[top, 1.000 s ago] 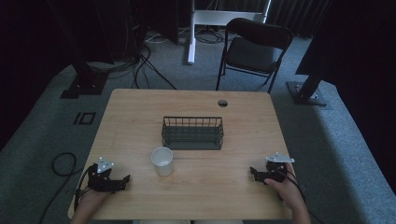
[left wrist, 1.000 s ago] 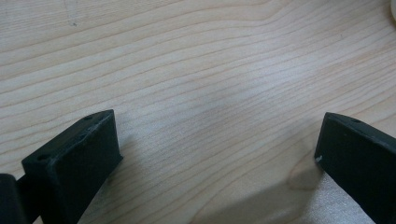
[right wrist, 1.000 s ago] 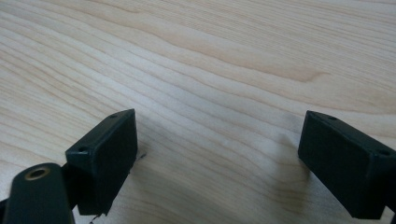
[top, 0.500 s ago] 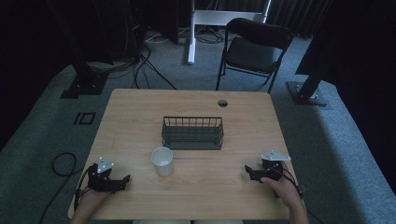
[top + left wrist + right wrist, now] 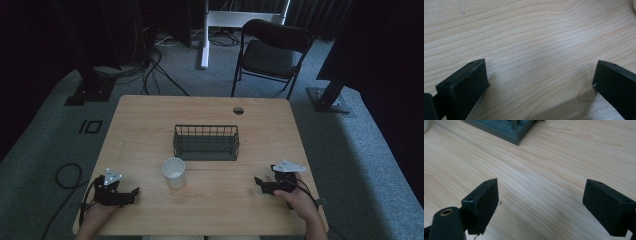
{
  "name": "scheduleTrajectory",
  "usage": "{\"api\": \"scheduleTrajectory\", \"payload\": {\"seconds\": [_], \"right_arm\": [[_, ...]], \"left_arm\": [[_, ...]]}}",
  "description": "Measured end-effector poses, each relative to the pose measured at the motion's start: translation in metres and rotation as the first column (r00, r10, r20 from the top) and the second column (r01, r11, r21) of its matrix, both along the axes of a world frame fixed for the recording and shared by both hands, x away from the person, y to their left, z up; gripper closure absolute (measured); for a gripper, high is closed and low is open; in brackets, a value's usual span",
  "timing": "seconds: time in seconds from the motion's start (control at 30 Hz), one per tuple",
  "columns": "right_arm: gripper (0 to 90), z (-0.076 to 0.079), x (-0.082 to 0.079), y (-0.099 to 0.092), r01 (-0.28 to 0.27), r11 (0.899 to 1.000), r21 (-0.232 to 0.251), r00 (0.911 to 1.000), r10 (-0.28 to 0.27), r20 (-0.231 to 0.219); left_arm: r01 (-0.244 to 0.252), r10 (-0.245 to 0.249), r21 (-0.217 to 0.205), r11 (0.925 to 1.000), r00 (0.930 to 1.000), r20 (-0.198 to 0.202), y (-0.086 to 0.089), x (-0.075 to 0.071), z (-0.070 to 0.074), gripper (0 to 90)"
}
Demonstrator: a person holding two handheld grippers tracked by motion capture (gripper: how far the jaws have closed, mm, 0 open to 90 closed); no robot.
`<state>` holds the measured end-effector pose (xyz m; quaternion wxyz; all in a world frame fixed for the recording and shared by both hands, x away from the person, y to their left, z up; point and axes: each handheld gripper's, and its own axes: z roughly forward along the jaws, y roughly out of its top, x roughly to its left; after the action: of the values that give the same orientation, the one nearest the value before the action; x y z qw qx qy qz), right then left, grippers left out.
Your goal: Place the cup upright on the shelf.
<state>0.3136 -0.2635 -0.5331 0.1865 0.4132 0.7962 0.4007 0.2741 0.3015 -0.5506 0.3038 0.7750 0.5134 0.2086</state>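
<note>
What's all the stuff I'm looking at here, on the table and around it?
Table: one, light wood, centre, with a round hole near its far edge.
Basket: one, dark wire, mid-table.
Cup: one, white, upright, just in front of the basket's left end.
Chair: one, black, folding, beyond the table.
Cables: several, black, on the grey floor, far left.
Stand feet: two, dark, on either side of the table.
Left gripper: one, black, jaws open, near left corner.
Right gripper: one, black, jaws open, near right side.
Hands: two, at the bottom edge.
</note>
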Motion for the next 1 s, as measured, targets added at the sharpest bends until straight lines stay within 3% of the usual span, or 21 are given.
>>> {"api": "scheduleTrajectory", "payload": {"seconds": [0.37,1.0], "right_arm": [[13.1,0.004,0.001,0.022,-0.076,0.997,-0.017,0.9971,0.076,0.01],[13.1,0.01,-0.004,0.056,-0.171,0.985,0.012,0.9848,0.171,0.032]], "left_arm": [[0.0,0.0,0.0,1.0,1.0,0.0,0.0,0.0,0.0,0.1],[0.006,-0.006,-0.002,1.0,1.0,0.001,0.001,0.0,0.0,0.1]]}}
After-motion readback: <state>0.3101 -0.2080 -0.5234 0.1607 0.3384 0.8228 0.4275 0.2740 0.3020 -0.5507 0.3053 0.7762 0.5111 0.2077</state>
